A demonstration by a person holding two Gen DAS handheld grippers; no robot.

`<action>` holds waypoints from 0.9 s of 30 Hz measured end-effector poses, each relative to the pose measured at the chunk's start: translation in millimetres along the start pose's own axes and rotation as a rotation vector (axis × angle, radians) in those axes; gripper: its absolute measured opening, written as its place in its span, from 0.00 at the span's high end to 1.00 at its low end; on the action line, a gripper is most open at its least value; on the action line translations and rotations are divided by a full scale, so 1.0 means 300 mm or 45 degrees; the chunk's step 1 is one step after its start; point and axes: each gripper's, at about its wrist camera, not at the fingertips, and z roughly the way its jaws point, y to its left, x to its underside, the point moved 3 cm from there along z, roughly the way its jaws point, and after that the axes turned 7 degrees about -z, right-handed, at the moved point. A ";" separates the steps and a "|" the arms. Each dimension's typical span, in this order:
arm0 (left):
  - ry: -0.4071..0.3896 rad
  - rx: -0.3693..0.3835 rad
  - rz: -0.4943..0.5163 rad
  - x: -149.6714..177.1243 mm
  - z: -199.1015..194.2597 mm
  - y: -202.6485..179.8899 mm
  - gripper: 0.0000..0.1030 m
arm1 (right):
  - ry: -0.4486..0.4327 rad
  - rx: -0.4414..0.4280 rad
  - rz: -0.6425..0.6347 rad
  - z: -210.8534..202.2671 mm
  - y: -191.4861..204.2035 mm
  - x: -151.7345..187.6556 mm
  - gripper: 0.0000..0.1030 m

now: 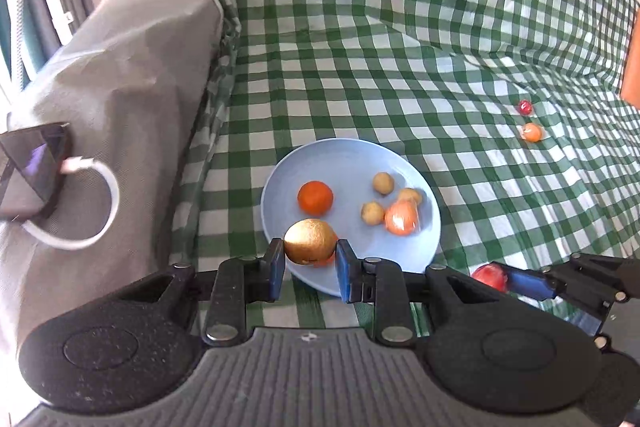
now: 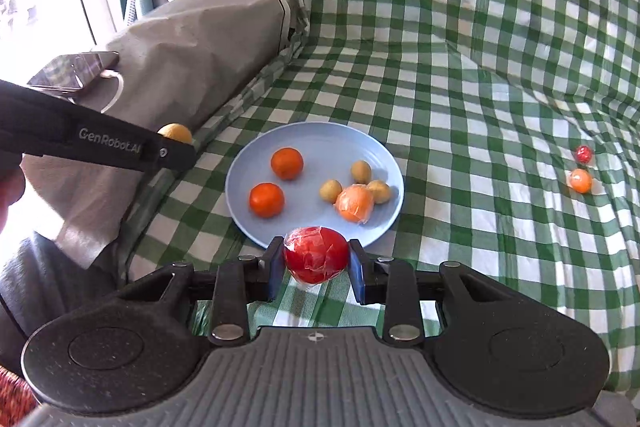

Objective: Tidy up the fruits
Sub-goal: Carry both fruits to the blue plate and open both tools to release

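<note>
the left gripper point(image 1: 310, 267) is holding a golden-brown fruit point(image 1: 310, 241) over the near edge of the blue plate point(image 1: 348, 163); the right gripper point(image 2: 316, 269) is holding a wrapped red fruit point(image 2: 316, 254) just before the plate's near edge.

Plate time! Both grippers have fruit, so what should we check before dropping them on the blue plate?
1. Left gripper holds the golden fruit firmly between both fingers: ok.
2. Right gripper holds the wrapped red fruit: ok.
3. Blue plate has bare space for two more fruits: ok, its far part is free.
4. Golden fruit is over the plate: ok in the left wrist view, though height above it cannot be told.
5. Red fruit is over the plate: not ok, it sits at the near rim.
6. Every fruit is collected: not ok, a small red fruit and a small orange fruit lie on the checked cloth.
</note>
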 end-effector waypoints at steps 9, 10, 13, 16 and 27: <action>0.096 -0.025 0.005 -0.077 0.211 -0.007 0.71 | 0.072 -0.011 0.027 0.197 -0.040 -0.036 0.67; 0.108 -0.028 0.008 -0.081 0.232 -0.008 0.71 | 0.075 -0.012 0.024 0.212 -0.045 -0.039 0.67; 0.141 -0.042 0.024 -0.093 0.292 -0.011 0.71 | 0.082 -0.015 0.015 0.261 -0.056 -0.054 0.67; 0.165 -0.061 0.040 -0.100 0.344 -0.014 0.71 | 0.098 -0.019 0.004 0.312 -0.062 -0.061 0.67; 0.115 -0.060 0.034 -0.073 0.232 -0.013 0.00 | 0.097 0.016 -0.021 0.278 -0.077 -0.076 0.19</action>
